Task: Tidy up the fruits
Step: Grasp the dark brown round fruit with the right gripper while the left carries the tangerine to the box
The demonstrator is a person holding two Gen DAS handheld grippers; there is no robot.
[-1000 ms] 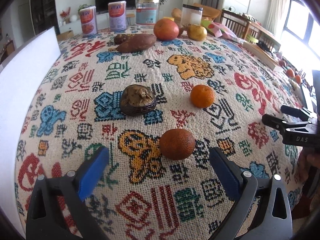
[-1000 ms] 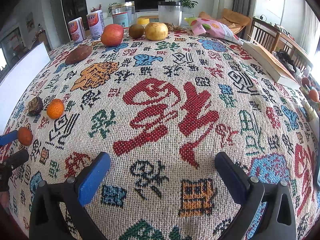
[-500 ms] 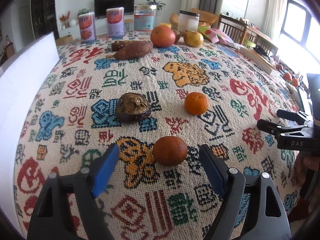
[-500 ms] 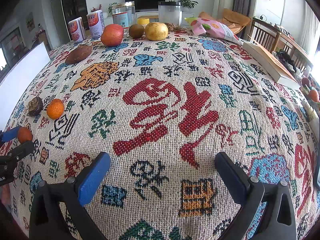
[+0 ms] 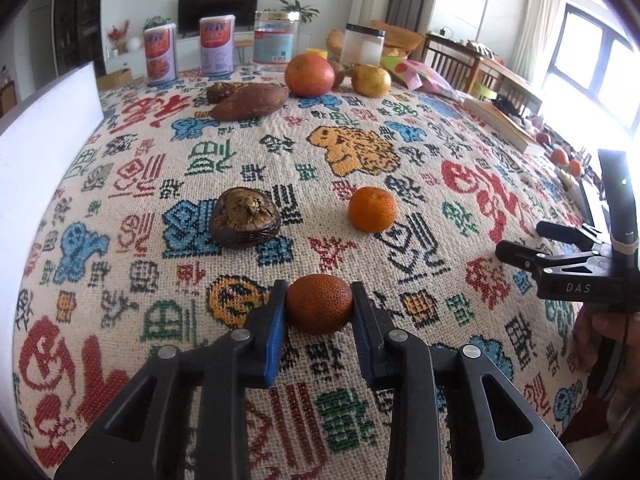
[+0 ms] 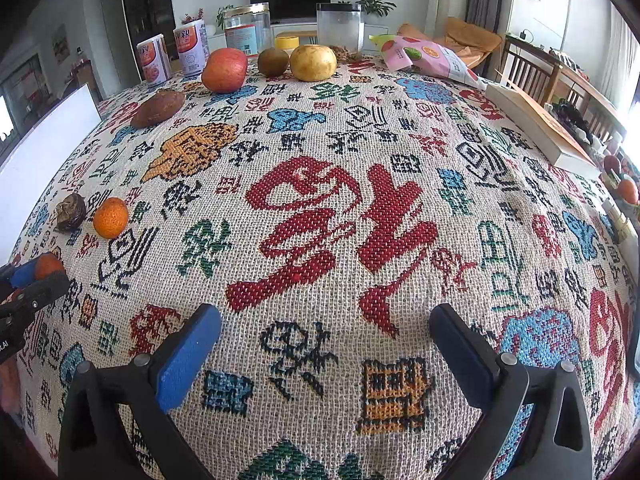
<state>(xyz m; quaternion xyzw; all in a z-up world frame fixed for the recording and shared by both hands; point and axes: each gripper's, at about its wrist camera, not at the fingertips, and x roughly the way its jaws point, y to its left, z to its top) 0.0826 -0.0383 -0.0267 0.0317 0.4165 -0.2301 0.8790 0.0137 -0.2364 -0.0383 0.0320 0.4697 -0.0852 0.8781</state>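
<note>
A dark orange, rough-skinned fruit (image 5: pixel 319 309) lies on the patterned tablecloth (image 5: pixel 400 152), near the front edge. My left gripper (image 5: pixel 319 292) is closing on it, and both blue pads (image 5: pixel 276 320) touch its sides. In the right wrist view this fruit (image 6: pixel 48 266) peeks out at the far left. Behind it lie a bright mandarin (image 5: pixel 373 209) and a dark wrinkled fruit (image 5: pixel 245 217). A sweet potato (image 5: pixel 250 102), a red apple (image 5: pixel 309 74) and a yellow fruit (image 5: pixel 371 80) sit at the far side. My right gripper (image 6: pixel 324 316) hangs open over bare cloth.
Two cans (image 5: pixel 160 54), a labelled jar (image 5: pixel 276 42) and a clear jar (image 5: pixel 362 46) stand at the back edge. A white board (image 5: pixel 40 152) lines the left side. A book (image 6: pixel 536 124) and a snack bag (image 6: pixel 424 56) lie at the right.
The left gripper's jaws have come together from wide apart until both pads touch the dark orange fruit. The right gripper has not moved.
</note>
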